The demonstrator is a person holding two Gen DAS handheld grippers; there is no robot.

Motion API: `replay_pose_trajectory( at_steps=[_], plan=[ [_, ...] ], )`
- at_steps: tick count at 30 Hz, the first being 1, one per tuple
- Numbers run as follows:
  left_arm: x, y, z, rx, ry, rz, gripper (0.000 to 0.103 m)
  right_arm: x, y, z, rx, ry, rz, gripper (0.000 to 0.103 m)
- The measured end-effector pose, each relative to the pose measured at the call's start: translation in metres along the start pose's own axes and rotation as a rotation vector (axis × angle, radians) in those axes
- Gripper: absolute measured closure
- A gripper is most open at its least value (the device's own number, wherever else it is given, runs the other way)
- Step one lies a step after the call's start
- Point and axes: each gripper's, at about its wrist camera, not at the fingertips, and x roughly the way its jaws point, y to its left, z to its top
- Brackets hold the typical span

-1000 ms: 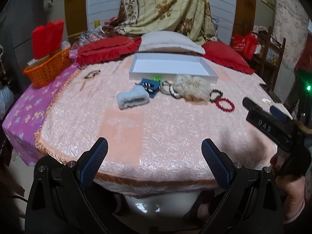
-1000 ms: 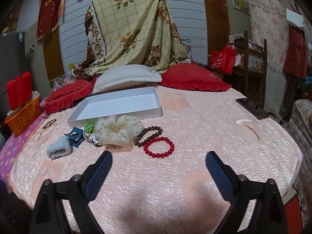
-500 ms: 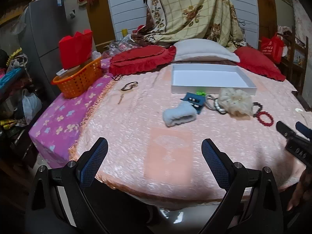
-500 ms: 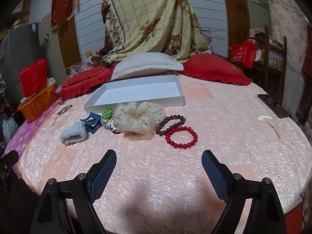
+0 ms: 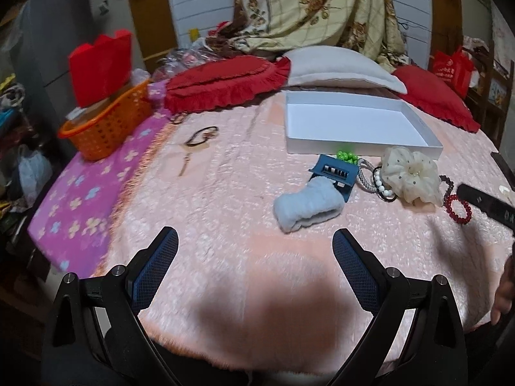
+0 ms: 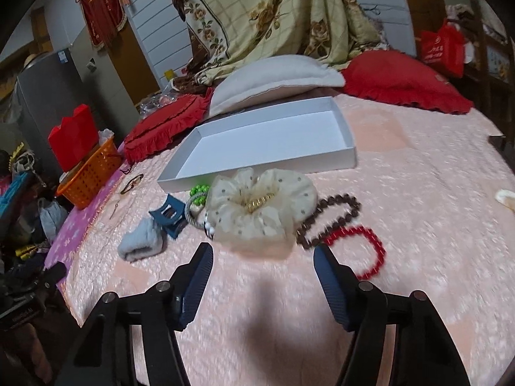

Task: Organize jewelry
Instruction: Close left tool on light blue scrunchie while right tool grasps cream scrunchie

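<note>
Now your left gripper (image 5: 254, 241) gapes wide over bare quilt (image 5: 225, 193), holding nothing; your right gripper (image 6: 262, 257) is closing, nothing between its jaws. Just beyond lie the scrunchie (image 6: 257, 206) and red bracelet (image 6: 360, 247). Farther back, the white tray (image 6: 267, 141) sits empty. No writing is legible.

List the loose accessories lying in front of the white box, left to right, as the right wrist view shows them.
Light blue scrunchie → blue hair clip → cream scrunchie → brown bead bracelet → red bead bracelet. The green beads and silver bangle overlap the cream scrunchie, so they are left out.
</note>
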Motion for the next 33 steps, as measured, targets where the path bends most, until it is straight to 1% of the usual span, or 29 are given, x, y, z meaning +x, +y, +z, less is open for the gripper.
replay_pose_trajectory(
  at_steps=[4,5,6,8,9,10,13,15,16,17,18,19,20,21,23,25,28,33],
  plan=[
    [0.033,0.001,0.01,0.028,0.032,-0.063,0.006,0.026,-0.014,0.021,0.034,0.025,0.009,0.039],
    [0.039,0.001,0.01,0.034,0.038,-0.076,0.006,0.03,-0.016,0.024,0.042,0.03,0.012,0.041],
    [0.05,0.001,0.014,0.038,0.053,-0.097,0.006,0.035,-0.02,0.029,0.053,0.037,0.019,0.046],
    [0.063,0.002,0.016,0.043,0.075,-0.131,0.006,0.048,-0.026,0.038,0.077,0.059,0.039,0.052],
    [0.073,0.003,0.017,0.044,0.092,-0.165,0.006,0.052,-0.029,0.04,0.082,0.063,0.037,0.052],
    [0.081,0.003,0.018,0.043,0.108,-0.182,0.006,0.058,-0.031,0.043,0.088,0.07,0.034,0.053],
    [0.097,0.001,0.019,0.052,0.142,-0.227,0.006,0.072,-0.037,0.049,0.099,0.094,0.044,0.053],
    [0.104,-0.002,0.02,0.056,0.152,-0.244,0.006,0.077,-0.038,0.05,0.1,0.104,0.047,0.053],
    [0.107,-0.003,0.02,0.055,0.159,-0.254,0.012,0.08,-0.038,0.05,0.098,0.112,0.043,0.053],
    [0.11,-0.003,0.02,0.054,0.168,-0.264,0.023,0.083,-0.039,0.05,0.096,0.117,0.043,0.054],
    [0.113,-0.005,0.021,0.051,0.188,-0.28,0.029,0.085,-0.039,0.05,0.096,0.123,0.046,0.057],
    [0.117,-0.007,0.022,0.044,0.211,-0.303,0.046,0.087,-0.039,0.05,0.097,0.129,0.053,0.06],
    [0.118,-0.008,0.022,0.037,0.224,-0.32,0.057,0.088,-0.04,0.05,0.099,0.134,0.06,0.069],
    [0.116,-0.011,0.021,0.031,0.226,-0.315,0.059,0.088,-0.04,0.05,0.105,0.14,0.074,0.083],
    [0.11,-0.013,0.021,0.042,0.212,-0.299,0.08,0.086,-0.04,0.05,0.121,0.143,0.103,0.095],
    [0.101,-0.012,0.021,0.035,0.209,-0.307,0.082,0.077,-0.035,0.052,0.117,0.124,0.12,0.098],
    [0.081,-0.006,0.023,0.018,0.178,-0.316,0.083,0.058,-0.026,0.057,0.104,0.088,0.149,0.1],
    [0.033,0.001,0.034,0.008,0.084,-0.343,0.083,0.019,-0.005,0.068,0.068,0.013,0.202,0.101]
  ],
)
